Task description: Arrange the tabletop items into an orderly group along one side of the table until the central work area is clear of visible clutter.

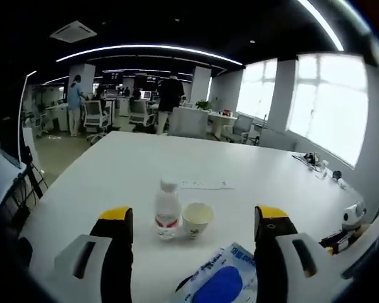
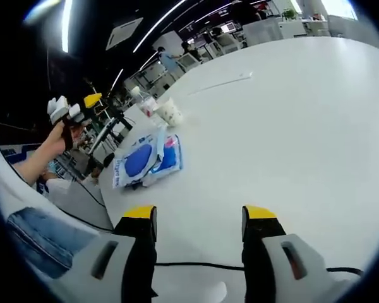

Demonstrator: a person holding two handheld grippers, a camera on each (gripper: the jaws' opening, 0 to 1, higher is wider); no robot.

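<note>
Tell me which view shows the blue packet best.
The right gripper view: the packet lies whole on the table, clear of the fingers, near the cup and bottle. The left gripper view cuts the packet off at the bottom edge, between that gripper's fingers.

In my left gripper view, the bottle [image 1: 167, 211] stands at lower centre of the frame on the table [image 1: 139, 170], with the cup [image 1: 197, 219] touching or just beside it on its right. The packet [image 1: 220, 281] lies at the bottom edge, below and right of the cup. A thin strip [image 1: 205, 185] lies above the pair, further up the table. In my right gripper view, the packet [image 2: 146, 160] sits left of centre, the cup [image 2: 170, 113] and bottle [image 2: 147, 106] above it, and a cable [image 2: 202, 266] runs across the bottom.
</note>
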